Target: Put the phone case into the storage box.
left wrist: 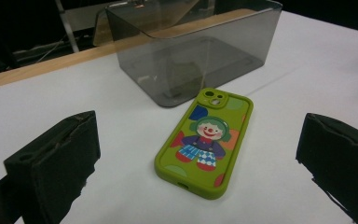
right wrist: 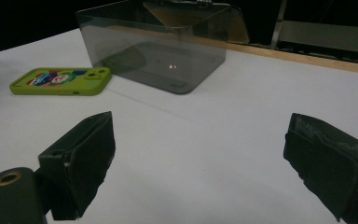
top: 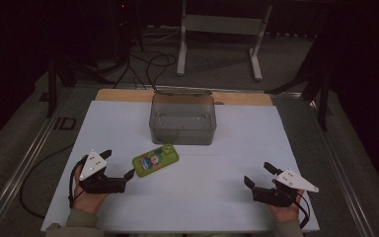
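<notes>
I have my left gripper (top: 118, 164) resting low on the white table (top: 217, 197) with its jaws spread wide and nothing between them. The green phone case (top: 155, 159) lies flat on the table just ahead of that gripper, slightly toward its right jaw in the high view; the jaw tip sits very near the case's near end, though I cannot tell whether they touch. In the left gripper view the phone case (left wrist: 205, 142) lies in the gap ahead of the two black jaws, printed side up with a cartoon clown figure, its camera cut-out at the far end pointing toward the smoky clear box (left wrist: 191, 56). That box (top: 182, 118) stands beyond the case, near it but apart, open at the top with its hinged lid tipped back. My right gripper (top: 258, 174) sits well away on the other side of the table, also with jaws wide apart and holding nothing. From the right gripper view the phone case (right wrist: 60, 81) lies far off to that gripper's left, and the box (right wrist: 158, 51) stands ahead and slightly left of its jaws, with bare table directly in front.
</notes>
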`<state>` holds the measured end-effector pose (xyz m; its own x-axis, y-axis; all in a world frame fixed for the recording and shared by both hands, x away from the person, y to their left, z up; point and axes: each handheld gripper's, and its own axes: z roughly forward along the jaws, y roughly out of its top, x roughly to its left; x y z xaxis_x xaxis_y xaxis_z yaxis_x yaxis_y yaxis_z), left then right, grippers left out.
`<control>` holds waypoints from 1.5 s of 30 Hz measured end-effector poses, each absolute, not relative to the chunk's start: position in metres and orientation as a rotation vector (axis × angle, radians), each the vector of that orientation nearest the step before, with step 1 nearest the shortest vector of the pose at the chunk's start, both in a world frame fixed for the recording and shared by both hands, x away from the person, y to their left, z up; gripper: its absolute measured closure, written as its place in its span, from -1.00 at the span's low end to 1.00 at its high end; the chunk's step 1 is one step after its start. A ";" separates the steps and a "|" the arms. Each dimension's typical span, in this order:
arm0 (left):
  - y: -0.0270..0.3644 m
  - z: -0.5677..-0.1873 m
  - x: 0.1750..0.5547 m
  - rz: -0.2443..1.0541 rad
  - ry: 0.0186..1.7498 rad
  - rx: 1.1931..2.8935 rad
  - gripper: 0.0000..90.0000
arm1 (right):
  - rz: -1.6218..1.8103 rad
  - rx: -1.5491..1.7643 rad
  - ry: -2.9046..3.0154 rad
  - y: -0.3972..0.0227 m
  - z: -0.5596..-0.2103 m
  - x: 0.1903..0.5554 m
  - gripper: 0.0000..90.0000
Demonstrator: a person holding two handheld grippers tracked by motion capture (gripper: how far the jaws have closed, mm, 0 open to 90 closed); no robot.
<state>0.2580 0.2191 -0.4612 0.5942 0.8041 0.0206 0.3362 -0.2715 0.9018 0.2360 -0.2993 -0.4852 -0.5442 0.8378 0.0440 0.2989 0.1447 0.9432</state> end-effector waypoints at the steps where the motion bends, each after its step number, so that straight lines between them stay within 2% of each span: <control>1: 0.219 -0.461 0.259 0.608 0.919 1.861 -0.99 | 1.400 1.085 1.922 -0.300 -0.485 0.236 -0.81; 45: 0.200 -0.459 0.312 0.555 0.853 2.010 -0.99 | 1.408 1.111 1.893 -0.304 -0.484 0.235 -0.81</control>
<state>0.3124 0.1999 -0.4587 0.6672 0.7421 0.0647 0.3598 -0.3971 0.8443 0.2351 -0.3037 -0.4839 -0.5235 0.8500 0.0588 0.3007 0.1197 0.9462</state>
